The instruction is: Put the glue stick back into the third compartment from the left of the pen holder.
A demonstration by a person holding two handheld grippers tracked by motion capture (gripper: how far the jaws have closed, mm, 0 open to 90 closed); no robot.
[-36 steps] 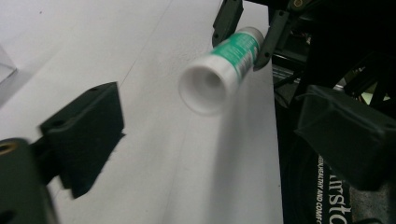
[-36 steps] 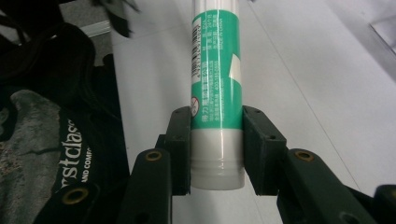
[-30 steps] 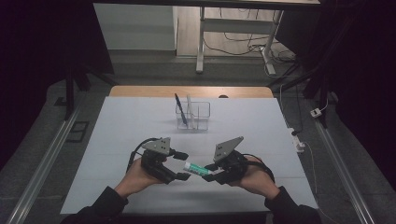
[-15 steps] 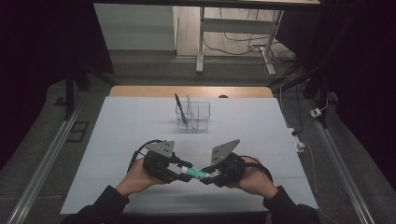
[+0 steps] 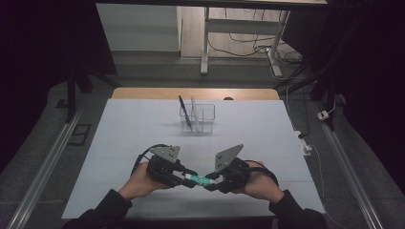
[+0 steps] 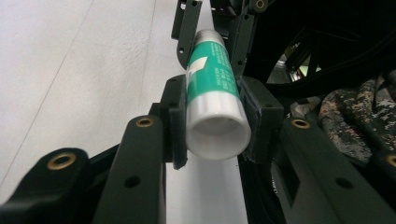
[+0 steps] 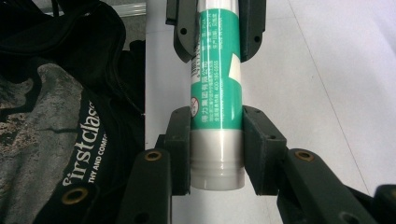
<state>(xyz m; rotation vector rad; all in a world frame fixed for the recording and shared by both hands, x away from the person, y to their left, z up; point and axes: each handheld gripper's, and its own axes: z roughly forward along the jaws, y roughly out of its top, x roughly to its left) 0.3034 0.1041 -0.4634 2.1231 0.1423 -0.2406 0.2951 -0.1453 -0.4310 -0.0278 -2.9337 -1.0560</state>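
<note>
**Green-and-white glue stick clamped at both ends**

Green wrapping covers the middle of the glue stick (image 5: 199, 180), a round plastic tube with a white cap at one end and a white base at the other. Small white print, mostly Chinese characters too fine to read, runs along the green band beside a white flag-like mark and a small round warning symbol. A dark garment in the right gripper view carries pale lettering starting "firstclas"

The stick hangs level just above the near middle of the white table (image 5: 119, 143), bridging the two tools. The left gripper (image 5: 189, 180) has just been closing its jaws, and its pads now press on one white end. The right gripper (image 5: 211, 181) pinches the other end. Both hands rest low, knuckles outward, tools pointing at each other. Far off stands a clear organiser (image 5: 197, 119) holding a dark pen (image 5: 184, 110)
</note>
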